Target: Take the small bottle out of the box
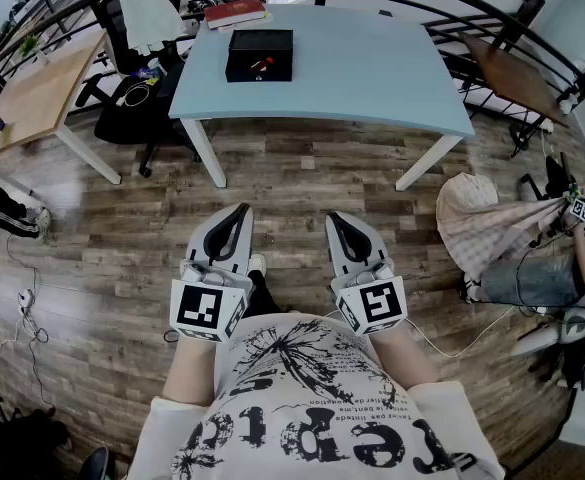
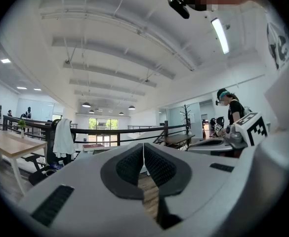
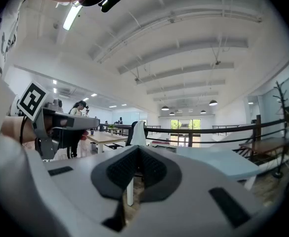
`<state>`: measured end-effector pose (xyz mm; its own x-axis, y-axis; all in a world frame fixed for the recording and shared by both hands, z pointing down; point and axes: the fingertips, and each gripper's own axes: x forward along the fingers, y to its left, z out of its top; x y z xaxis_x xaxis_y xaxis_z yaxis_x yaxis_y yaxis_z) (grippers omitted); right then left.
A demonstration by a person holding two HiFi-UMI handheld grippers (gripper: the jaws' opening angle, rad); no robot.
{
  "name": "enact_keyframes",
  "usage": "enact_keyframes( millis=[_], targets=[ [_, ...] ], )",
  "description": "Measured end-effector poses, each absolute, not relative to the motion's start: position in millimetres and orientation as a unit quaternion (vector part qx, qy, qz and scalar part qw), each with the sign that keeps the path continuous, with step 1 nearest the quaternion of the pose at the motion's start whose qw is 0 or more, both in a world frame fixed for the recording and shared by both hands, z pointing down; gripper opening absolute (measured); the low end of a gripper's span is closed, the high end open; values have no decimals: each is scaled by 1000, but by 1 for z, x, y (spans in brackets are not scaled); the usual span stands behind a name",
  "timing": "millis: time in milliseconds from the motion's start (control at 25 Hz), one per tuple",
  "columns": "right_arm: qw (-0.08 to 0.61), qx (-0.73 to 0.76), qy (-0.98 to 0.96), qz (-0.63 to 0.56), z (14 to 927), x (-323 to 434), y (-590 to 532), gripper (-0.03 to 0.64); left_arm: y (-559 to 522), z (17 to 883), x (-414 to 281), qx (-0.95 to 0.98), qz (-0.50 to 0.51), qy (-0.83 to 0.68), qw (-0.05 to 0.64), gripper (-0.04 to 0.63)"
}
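Note:
A black open box (image 1: 259, 55) stands on the light blue table (image 1: 372, 78), far ahead of me. Something small and red (image 1: 264, 64) lies inside it; I cannot make out a bottle at this distance. Both grippers are held close to my chest over the wooden floor, well short of the table. The left gripper (image 1: 239, 212) (image 2: 143, 146) has its jaws together with nothing between them. The right gripper (image 1: 338, 220) (image 3: 138, 150) is likewise shut and empty. The right gripper view shows the table (image 3: 218, 162) ahead of it.
A red book (image 1: 236, 12) lies behind the box. A black office chair draped with white cloth (image 1: 144, 8) stands left of the table, beside a wooden desk (image 1: 32, 93). A seated person (image 1: 532, 268) is at the right. Black railings (image 1: 492, 18) run behind.

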<state>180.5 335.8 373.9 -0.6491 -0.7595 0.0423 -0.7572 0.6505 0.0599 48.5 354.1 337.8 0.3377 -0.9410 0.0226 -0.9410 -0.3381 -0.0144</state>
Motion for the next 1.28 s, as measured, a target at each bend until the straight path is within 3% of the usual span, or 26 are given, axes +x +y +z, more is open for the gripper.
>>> enact_keyframes(
  millis=[760,1280],
  targets=[
    [36,410,-911,20,391,162,290,11,308,356,32,818,18,-573,34,21],
    [53,427,-902,20,393,62,144,11,158,357,-67,833,16,-551,36,21]
  ],
)
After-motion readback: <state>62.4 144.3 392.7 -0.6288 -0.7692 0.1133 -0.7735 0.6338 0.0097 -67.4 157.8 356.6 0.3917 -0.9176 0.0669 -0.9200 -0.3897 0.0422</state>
